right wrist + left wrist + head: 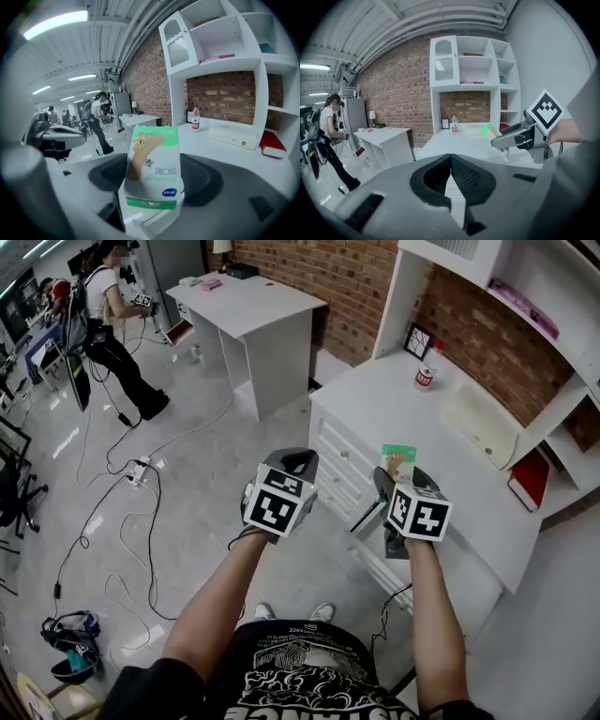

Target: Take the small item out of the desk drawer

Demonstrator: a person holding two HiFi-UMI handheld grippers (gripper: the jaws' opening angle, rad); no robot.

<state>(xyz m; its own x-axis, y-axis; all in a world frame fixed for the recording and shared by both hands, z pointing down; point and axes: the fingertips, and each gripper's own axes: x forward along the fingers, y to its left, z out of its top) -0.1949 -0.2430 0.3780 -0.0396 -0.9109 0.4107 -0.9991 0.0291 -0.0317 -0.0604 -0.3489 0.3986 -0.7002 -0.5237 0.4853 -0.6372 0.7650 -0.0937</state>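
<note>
Clamping the bandage box (152,168) in your right gripper's (394,486) jaws holds it clear of the desk surface (394,409), while your left gripper's (450,176) jaws sit clenched, empty, apparently unneeded.

The small box (152,173) sits between the fingers of the right gripper (398,479), above the counter (394,409) near its drawers (339,470). The left gripper (298,463) is just left of it. A bottle (427,372) stands at the counter's back, with a case (480,424) to the bottle's right.
</note>
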